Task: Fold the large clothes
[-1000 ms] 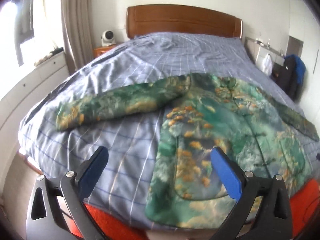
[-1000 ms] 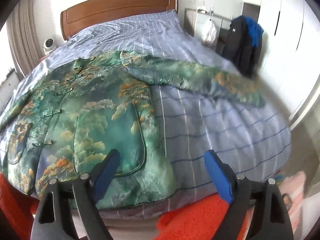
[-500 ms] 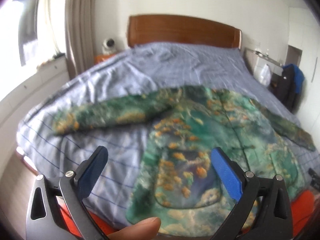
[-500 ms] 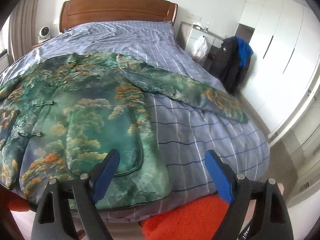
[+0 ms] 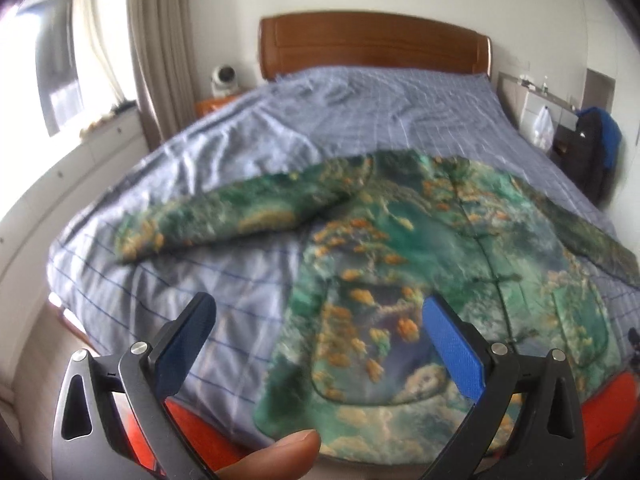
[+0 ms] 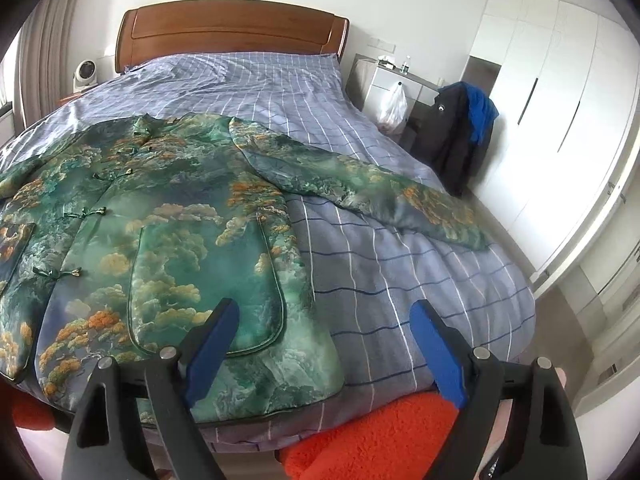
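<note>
A large green jacket with an orange and cloud print (image 5: 432, 264) (image 6: 168, 224) lies flat and face up on the bed, both sleeves spread out to the sides, hem at the foot edge. My left gripper (image 5: 316, 340) is open and empty, held above the foot of the bed over the jacket's left hem corner. My right gripper (image 6: 324, 344) is open and empty, above the jacket's right hem corner and the bare cover beside it. The left sleeve (image 5: 224, 216) and the right sleeve (image 6: 360, 184) rest on the cover.
The bed has a blue checked cover (image 6: 420, 264) and a wooden headboard (image 6: 228, 28). Orange fleece (image 6: 372, 436) shows at the foot edge. A dark coat (image 6: 456, 136) hangs by white wardrobes on the right. A window and curtain (image 5: 152, 52) stand left.
Both grippers have pulled back and risen a little from the bed, so the jacket sits lower and farther in view. The jacket has not moved. A fingertip now shows under the left gripper.
</note>
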